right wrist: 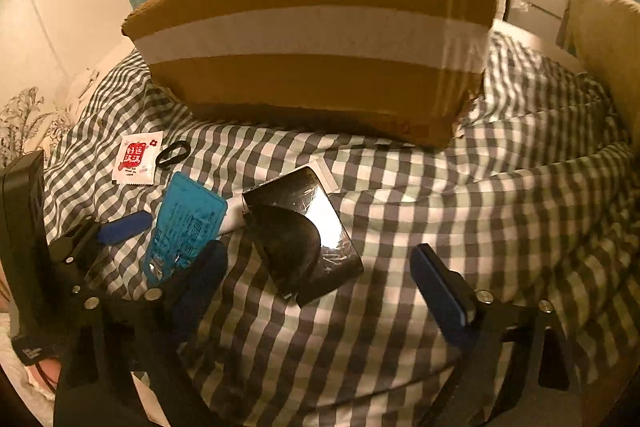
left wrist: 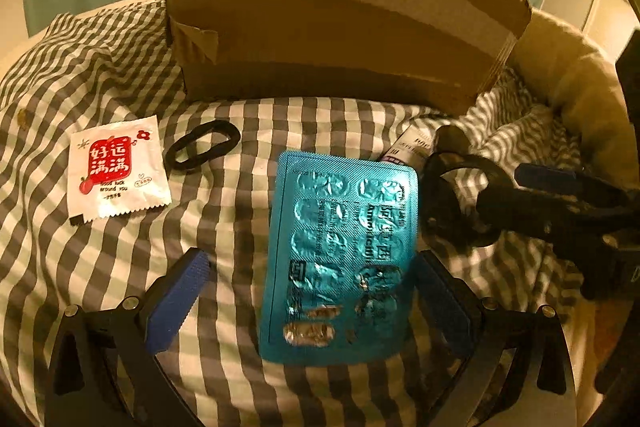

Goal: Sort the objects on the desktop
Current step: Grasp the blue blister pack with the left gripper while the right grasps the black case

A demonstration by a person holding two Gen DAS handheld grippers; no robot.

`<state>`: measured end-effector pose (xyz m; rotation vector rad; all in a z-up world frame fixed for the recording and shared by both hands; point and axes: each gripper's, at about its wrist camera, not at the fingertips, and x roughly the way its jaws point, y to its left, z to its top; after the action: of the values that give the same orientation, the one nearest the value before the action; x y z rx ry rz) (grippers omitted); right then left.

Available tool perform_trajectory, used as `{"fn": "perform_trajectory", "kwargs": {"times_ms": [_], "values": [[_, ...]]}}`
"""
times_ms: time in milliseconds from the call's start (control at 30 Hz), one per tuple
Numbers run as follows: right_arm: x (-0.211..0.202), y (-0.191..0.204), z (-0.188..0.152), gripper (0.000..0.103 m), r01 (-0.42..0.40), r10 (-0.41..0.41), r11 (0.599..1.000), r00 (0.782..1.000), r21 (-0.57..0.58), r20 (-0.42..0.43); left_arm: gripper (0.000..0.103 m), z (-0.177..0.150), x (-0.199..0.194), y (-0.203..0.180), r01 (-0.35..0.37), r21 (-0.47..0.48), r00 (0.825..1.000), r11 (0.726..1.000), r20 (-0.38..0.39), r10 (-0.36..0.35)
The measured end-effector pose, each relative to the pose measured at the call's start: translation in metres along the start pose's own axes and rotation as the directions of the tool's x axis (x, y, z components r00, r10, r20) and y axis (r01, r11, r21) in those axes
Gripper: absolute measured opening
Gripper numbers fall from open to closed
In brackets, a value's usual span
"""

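Blister pack (left wrist: 344,259) lengthwise toward box (left wrist: 320,39)

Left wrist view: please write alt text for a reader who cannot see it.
The open left gripper straddles a teal blister pack lying on a checked cloth. A white sachet and black hair tie lie left; a cardboard box stands behind.

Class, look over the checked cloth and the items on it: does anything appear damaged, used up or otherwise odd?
Yes. The teal blister pack has burst foil pockets at its near end, so some pills look already pushed out. The cardboard box behind it has a ragged, torn top edge. The checked cloth is rumpled rather than flat.
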<state>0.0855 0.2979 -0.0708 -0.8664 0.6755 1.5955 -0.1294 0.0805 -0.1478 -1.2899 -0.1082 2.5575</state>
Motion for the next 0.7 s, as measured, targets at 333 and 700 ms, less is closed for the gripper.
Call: {"fn": "perform_trajectory", "kwargs": {"times_ms": [333, 700], "values": [[0.022, -0.005, -0.004, 0.049, -0.044, 0.045, 0.999, 0.996, 0.025, -0.078, 0.103, -0.003, 0.007, 0.009, 0.026, -0.011, 1.0, 1.0, 0.012, -0.026], [-0.001, -0.01, -0.017, 0.042, -0.036, 0.04, 0.996, 0.997, 0.08, -0.059, 0.087, -0.02, -0.016, 0.01, -0.01, 0.025, 1.0, 1.0, 0.024, 0.01]]}}
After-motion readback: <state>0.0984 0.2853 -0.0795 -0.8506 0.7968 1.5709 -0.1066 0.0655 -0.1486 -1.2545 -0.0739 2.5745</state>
